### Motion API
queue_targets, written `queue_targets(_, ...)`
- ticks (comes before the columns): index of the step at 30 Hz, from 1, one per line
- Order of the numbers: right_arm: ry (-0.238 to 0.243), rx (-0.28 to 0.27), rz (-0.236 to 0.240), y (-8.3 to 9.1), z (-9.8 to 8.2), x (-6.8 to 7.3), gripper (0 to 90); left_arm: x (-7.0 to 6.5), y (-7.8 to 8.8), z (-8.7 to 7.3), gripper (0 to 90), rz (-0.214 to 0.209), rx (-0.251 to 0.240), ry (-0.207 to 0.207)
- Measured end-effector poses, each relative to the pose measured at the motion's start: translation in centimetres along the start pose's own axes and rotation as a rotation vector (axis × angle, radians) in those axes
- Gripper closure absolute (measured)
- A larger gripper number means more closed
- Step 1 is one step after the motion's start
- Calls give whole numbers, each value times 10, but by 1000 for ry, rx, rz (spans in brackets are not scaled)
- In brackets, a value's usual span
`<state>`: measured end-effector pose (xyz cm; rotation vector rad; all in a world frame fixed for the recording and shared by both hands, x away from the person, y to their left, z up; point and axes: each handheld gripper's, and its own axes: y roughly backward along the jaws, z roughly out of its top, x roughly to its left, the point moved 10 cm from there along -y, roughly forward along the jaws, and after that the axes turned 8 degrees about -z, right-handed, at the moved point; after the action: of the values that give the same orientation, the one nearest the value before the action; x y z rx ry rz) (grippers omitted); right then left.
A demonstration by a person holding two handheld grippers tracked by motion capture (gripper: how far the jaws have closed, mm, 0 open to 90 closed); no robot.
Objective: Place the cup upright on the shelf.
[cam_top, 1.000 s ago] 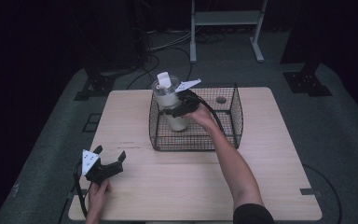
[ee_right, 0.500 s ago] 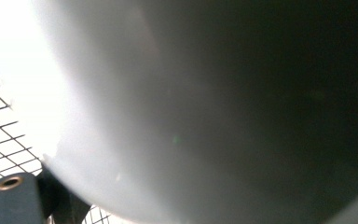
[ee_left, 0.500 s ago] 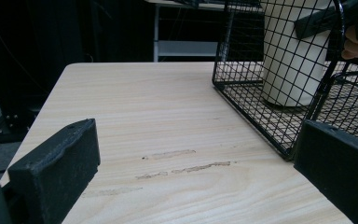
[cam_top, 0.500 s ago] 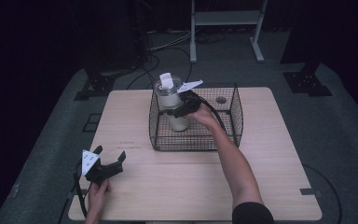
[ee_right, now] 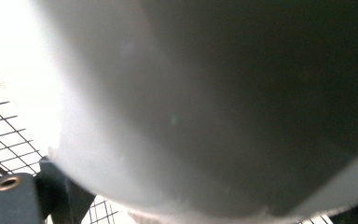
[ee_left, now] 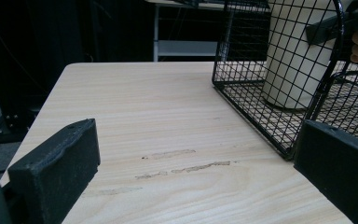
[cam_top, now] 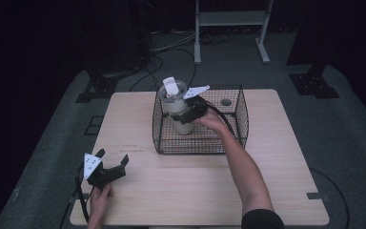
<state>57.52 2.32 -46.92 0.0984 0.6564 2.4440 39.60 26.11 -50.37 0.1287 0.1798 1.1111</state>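
Dark curtains and black stands ring a pale wooden table point(cam_top: 276, 157) that sits on grey flooring, with cables trailing across the floor behind it. Toward the table's far middle stands a black wire-mesh basket point(cam_top: 238, 119), open at the top. Inside its left part a tall cream-white plastic canister point(cam_top: 177, 109) stands upright, its upper end rising above the basket rim and carrying a small white flap. The right gripper point(cam_top: 194, 108) reaches in from the canister's right side, its jaws pressed against the canister's wall and pinching it; in the right gripper view the pale canister point(ee_right: 191, 93) looms blurred directly against the camera, with basket mesh visible at the lower left. The left gripper point(cam_top: 112, 162) rests on the table near the front left corner, well apart from the basket, held by a hand point(cam_top: 100, 198) from below; its jaws stand spread wide with nothing between them. From the left gripper view the basket point(ee_left: 242, 84) and the canister point(ee_left: 293, 60) appear ahead to the right.
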Motion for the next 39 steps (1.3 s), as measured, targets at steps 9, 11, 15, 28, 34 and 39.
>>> queue_targets(9, -2, 20, -18, 11, -6, -4, 89, 0, 0, 0, 0, 2, 3, -4)
queue_targets(11, -6, 24, -18, 14, -7, -5, 90, 0, 0, 0, 0, 3, 6, -5)
queue_targets(15, -1, 39, -18, 17, -9, -6, 90, 0, -1, 0, 0, 5, 7, -4)
queue_targets(28, -22, 67, -10, 30, -13, -8, 89, 0, -1, -1, 0, 6, 9, -9)
queue_targets(34, -33, 59, -29, 35, -18, -9, 99, 0, -1, 0, 0, 4, 4, -9)
queue_targets(39, -23, 71, -36, 41, -20, -9, 131, 0, -1, 0, 0, 5, 6, -9)
